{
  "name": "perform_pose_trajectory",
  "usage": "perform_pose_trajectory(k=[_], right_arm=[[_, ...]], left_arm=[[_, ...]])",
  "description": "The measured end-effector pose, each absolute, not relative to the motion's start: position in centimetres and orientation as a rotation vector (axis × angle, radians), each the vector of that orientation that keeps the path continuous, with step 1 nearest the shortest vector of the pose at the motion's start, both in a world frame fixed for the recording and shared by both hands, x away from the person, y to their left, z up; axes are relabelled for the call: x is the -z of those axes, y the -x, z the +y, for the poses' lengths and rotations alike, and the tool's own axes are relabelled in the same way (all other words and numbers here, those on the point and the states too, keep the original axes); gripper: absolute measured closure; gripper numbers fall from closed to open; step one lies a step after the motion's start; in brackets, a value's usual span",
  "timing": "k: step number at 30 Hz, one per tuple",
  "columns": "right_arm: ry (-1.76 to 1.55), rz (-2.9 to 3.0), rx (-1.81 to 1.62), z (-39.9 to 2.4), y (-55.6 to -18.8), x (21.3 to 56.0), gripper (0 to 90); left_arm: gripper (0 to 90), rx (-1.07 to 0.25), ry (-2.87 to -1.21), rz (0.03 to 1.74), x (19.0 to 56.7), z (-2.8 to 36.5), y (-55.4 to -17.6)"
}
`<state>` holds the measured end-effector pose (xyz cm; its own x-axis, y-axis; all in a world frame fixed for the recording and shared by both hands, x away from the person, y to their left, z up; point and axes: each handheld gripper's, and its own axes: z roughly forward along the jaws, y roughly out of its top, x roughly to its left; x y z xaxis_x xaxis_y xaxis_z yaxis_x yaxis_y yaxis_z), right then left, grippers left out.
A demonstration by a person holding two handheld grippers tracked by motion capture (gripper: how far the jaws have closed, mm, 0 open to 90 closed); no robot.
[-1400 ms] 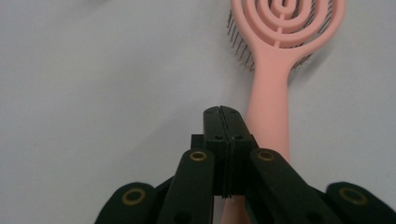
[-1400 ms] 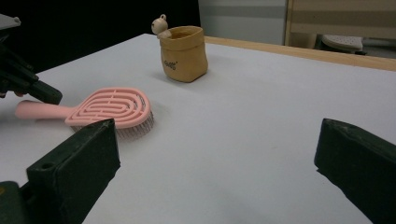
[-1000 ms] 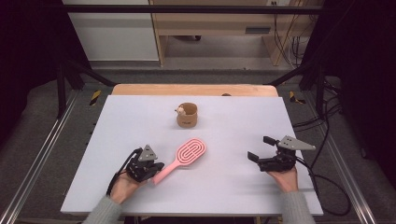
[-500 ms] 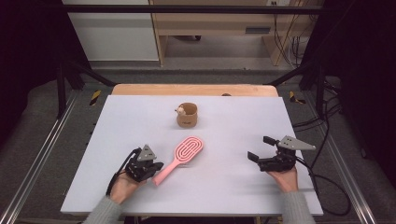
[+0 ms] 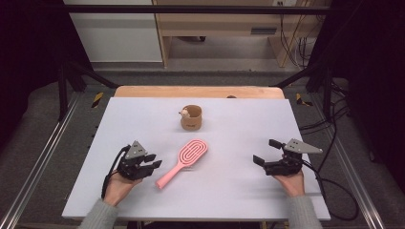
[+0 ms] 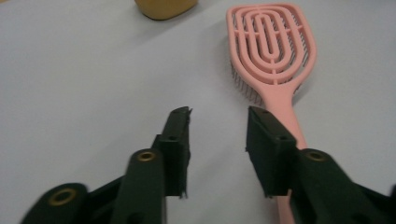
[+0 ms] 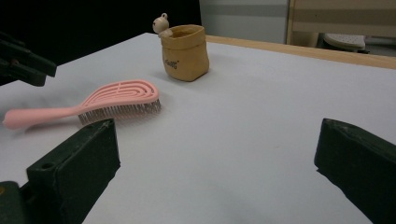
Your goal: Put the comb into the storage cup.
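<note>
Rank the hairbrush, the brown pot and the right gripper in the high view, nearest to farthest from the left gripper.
From the left gripper:
1. Hairbrush, just to its right.
2. Brown pot, farther back, mid-table.
3. Right gripper, across the table's right side.

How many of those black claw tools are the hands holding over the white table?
2. The black left gripper sits near the table's front left, just left of the pink plastic hairbrush's handle. The black right gripper is at the front right, apart from everything. Nothing looks hidden.
</note>
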<state>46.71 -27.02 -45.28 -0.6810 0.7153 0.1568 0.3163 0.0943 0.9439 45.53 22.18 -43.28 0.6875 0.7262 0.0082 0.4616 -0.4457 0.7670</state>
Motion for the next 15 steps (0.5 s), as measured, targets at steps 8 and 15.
perform_pose_trajectory(k=[8, 15], right_arm=[[-1.019, 2.039, -1.612, -27.0, -46.7, 45.3, 0.6], [-1.017, 2.041, -1.612, -27.0, -46.7, 45.3, 0.6]], left_arm=[[31.7, -0.438, -2.079, 0.952, 42.8, 22.4, -45.6], [10.8, -0.436, -2.04, 0.968, 42.0, 22.3, -45.5]])
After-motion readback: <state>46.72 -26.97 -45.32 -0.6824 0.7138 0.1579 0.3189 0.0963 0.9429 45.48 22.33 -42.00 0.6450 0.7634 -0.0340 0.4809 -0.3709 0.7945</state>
